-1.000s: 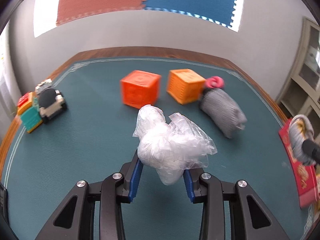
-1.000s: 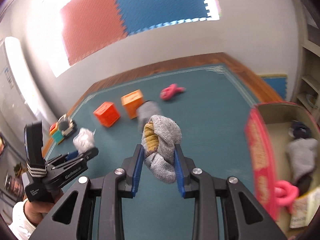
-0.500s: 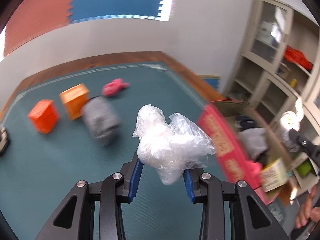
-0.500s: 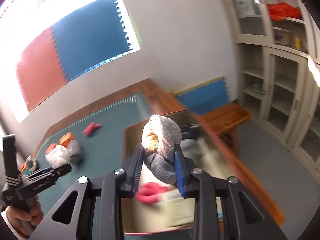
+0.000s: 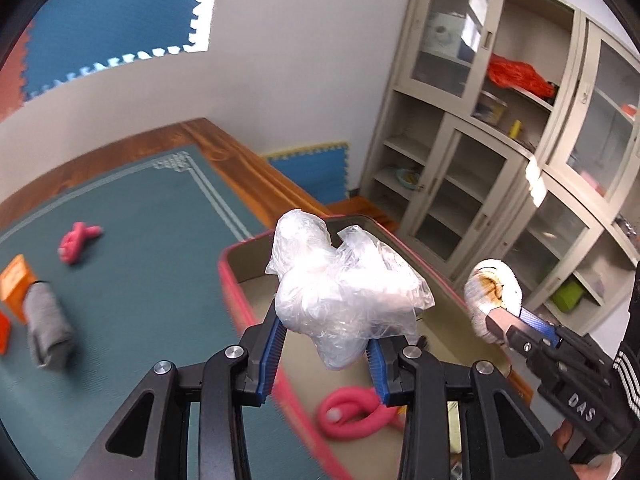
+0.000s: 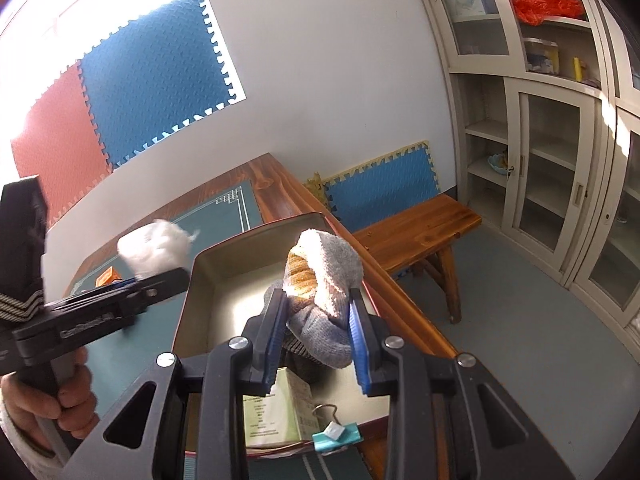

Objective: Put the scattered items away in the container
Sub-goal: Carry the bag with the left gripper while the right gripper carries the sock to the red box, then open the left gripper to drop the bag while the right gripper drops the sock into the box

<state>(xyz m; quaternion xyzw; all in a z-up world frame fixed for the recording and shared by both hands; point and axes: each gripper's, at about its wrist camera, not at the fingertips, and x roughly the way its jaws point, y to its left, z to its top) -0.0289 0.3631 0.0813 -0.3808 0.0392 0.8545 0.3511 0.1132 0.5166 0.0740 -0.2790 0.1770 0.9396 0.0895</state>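
My left gripper (image 5: 326,354) is shut on a crumpled clear plastic bag (image 5: 340,300) and holds it above the left side of the red-rimmed tin container (image 5: 230,280). My right gripper (image 6: 316,340) is shut on a rolled grey and mustard sock (image 6: 324,276) and holds it above the same container (image 6: 200,276). The sock and right gripper also show in the left wrist view (image 5: 494,292). The bag and left gripper also show in the right wrist view (image 6: 154,248). A pink foam twist (image 5: 352,412) lies inside the container.
On the green mat (image 5: 140,260) lie a grey sock roll (image 5: 48,324), an orange cube (image 5: 14,284) and a pink twist (image 5: 78,238). The container also holds a booklet (image 6: 276,412) and a teal binder clip (image 6: 336,434). A wooden bench (image 6: 420,224) and cabinets (image 5: 500,152) stand beyond the table.
Both grippers have swung right from over the mat to above the container, each still holding its item. The right gripper now sits over the container's middle.
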